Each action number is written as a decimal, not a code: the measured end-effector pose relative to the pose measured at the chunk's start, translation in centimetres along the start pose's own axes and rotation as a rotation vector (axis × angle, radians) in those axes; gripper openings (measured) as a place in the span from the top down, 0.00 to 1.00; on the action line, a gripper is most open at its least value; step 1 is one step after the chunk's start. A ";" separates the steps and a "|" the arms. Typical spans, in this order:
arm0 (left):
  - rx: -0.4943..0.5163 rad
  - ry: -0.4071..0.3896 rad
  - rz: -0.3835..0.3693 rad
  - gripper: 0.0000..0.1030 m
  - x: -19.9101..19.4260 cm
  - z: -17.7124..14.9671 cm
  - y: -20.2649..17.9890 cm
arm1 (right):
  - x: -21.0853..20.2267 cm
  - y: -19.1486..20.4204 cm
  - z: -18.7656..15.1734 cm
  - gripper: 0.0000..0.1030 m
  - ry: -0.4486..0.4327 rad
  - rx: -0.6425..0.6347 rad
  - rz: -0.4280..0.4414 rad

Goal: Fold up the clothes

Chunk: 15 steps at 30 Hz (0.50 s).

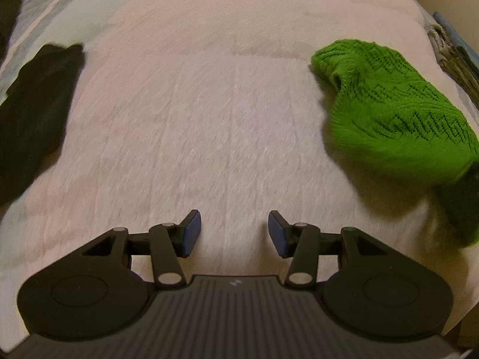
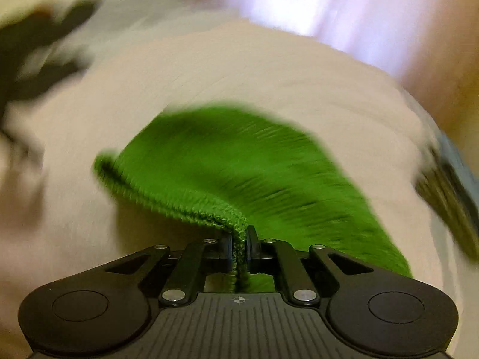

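Green knit garment (image 2: 227,161), textured weave, folded edge pinched in right gripper (image 2: 239,249), left gripper (image 1: 234,232) spread, empty, over pale blanket (image 1: 209,104)

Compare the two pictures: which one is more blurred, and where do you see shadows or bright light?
Right wrist view: strong motion blur, only the right tongs and the green knit pinched between them look sharp; a washed-out bright patch at top. Left wrist view: sharper, slight smear on the pale blanket; the knit casts a soft shadow; the edges curve from the fisheye lens.

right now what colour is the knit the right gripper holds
Bright green knit, clearest in the left wrist view.
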<state>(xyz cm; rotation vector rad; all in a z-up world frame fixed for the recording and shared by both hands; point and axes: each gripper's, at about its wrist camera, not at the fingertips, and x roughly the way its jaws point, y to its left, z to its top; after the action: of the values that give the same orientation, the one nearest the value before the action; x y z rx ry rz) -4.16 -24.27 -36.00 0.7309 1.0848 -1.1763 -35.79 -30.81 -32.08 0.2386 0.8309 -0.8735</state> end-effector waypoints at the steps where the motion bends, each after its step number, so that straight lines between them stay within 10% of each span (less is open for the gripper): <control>1: 0.015 -0.003 -0.003 0.57 0.3 0.5 -0.3 | -0.8 -2.2 1.1 0.94 -0.026 0.091 -0.024; 7: 0.175 -0.061 -0.062 0.57 2.7 4.9 -3.6 | -3.8 -15.8 3.3 0.94 -0.113 0.551 -0.189; 15: 0.551 -0.236 -0.244 0.50 7.3 10.5 -11.5 | -2.7 -23.1 1.2 0.94 -0.057 0.742 -0.247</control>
<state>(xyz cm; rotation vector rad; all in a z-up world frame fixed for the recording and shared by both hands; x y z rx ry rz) -12.20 -39.29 -38.34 0.8653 0.6626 -1.7582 -53.57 -44.56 -26.13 0.7653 0.4558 -1.3961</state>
